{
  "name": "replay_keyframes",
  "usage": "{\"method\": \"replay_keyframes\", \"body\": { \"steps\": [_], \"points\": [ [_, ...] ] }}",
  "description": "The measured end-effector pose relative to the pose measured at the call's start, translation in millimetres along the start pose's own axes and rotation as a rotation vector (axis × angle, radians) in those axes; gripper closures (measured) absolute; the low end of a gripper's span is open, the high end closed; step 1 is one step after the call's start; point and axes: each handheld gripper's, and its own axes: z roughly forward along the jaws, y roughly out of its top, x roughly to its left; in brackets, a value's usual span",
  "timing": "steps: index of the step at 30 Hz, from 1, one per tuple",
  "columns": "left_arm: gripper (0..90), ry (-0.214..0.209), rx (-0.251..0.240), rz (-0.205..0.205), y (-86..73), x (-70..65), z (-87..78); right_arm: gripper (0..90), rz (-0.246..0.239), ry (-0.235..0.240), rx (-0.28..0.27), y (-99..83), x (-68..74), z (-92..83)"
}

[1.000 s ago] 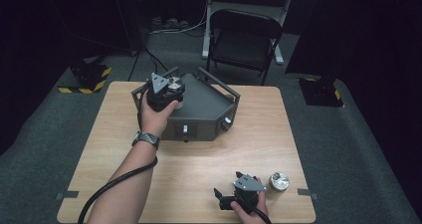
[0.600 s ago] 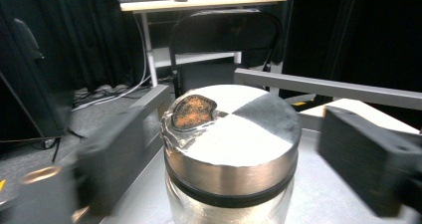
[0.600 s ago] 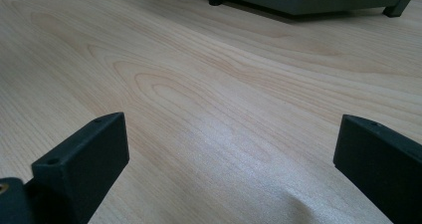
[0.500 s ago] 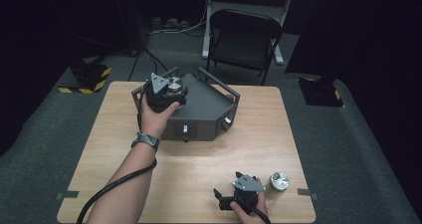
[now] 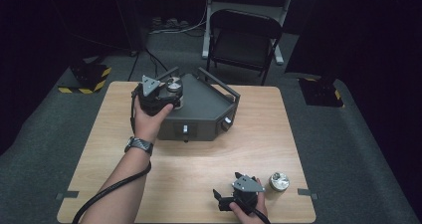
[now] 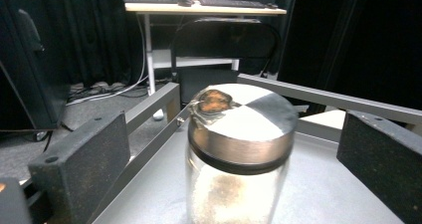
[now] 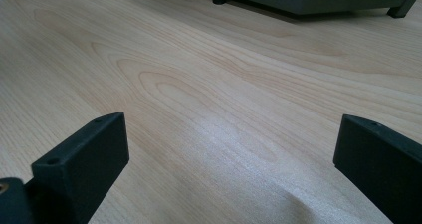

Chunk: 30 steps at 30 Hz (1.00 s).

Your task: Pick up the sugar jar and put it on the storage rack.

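Jar (image 6: 238,154) sits between the left gripper's (image 6: 234,174) jaws, which are spread wide with a gap on both sides, not touching the glass. Glass body, round metal lid (image 6: 244,122) with a brown rusty patch near its far left edge. It stands upright on the flat top of a grey box (image 5: 204,109) with rail handles; one rail (image 6: 149,114) runs past the left jaw, another (image 6: 338,97) behind the right jaw.

High view: left hand (image 5: 149,117) wraps its gripper from behind, forearm stretched forward across the table (image 5: 278,129), watch (image 5: 138,145) on the wrist, cable trailing back under the arm.

Right gripper (image 7: 234,174) jaws also spread wide, nothing between them, just bare wood close below. Box's underside edge ahead of them. High view: right hand (image 5: 246,211) low at the near table edge, gripper (image 5: 221,199) pointing left.

Second jar (image 5: 278,181), metal top, just right of the right hand, apart from it.

Count: two jars, one box, two grippers, one folding chair (image 5: 244,40) beyond the table.
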Motion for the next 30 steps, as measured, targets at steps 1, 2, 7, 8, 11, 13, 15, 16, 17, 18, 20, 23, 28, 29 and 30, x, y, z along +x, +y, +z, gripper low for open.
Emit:
{"method": "replay_keyframes", "body": {
  "steps": [1,2,7,8,11,13,15,16,17,18,20,23,28,29,30],
  "points": [
    [0.5,0.0,0.0,0.0,0.0,0.0,0.0,1.1,0.001,0.0,0.001,0.1,-0.2,0.0],
    [0.5,-0.004,-0.002,0.006,0.2,-0.2,-1.4,1.1,0.001,0.0,0.001,0.1,-0.2,0.0],
    [0.5,-0.026,0.005,0.021,2.2,0.8,-6.7,1.1,0.0,0.006,0.001,0.2,-0.9,0.1],
    [0.5,-0.027,0.009,0.017,2.4,0.8,-8.2,1.1,0.0,0.006,0.001,0.2,-0.9,0.1],
    [0.5,-0.044,0.011,0.019,1.1,4.4,-15.5,1.1,-0.001,0.009,0.005,0.8,-1.2,0.3],
    [0.5,-0.046,0.01,0.018,0.5,5.2,-17.4,1.1,-0.001,0.01,0.005,0.9,-1.2,0.3],
    [0.5,-0.048,0.01,0.018,-0.4,6.6,-20.9,1.1,-0.004,0.011,0.005,1.0,-1.5,0.5],
    [0.5,-0.051,0.007,0.016,-1.3,7.3,-23.0,1.1,-0.005,0.01,0.006,1.1,-1.3,0.5],
    [0.5,-0.051,0.008,0.016,-2.0,7.6,-25.2,1.1,-0.006,0.01,0.005,1.0,-1.3,0.5],
    [0.5,-0.052,0.007,0.017,-2.8,8.0,-27.6,1.1,-0.006,0.01,0.005,1.0,-1.3,0.5],
    [0.5,-0.06,0.002,0.019,-6.5,10.4,-34.4,1.1,-0.007,0.01,0.007,1.2,-1.2,0.6],
    [0.5,-0.063,-0.004,0.006,-11.7,12.2,-42.2,1.1,-0.011,0.011,0.015,2.6,-0.2,1.1],
    [0.5,-0.082,-0.022,-0.004,-21.5,17.0,-59.5,1.1,-0.028,0.015,0.019,3.4,1.2,1.3],
    [0.5,-0.084,-0.024,-0.003,-22.5,17.6,-61.9,1.1,-0.027,0.011,0.018,3.3,1.7,1.3],
    [0.5,-0.087,-0.03,-0.004,-24.2,18.2,-65.1,1.1,-0.027,0.01,0.018,3.2,1.8,1.2]
  ]
}}
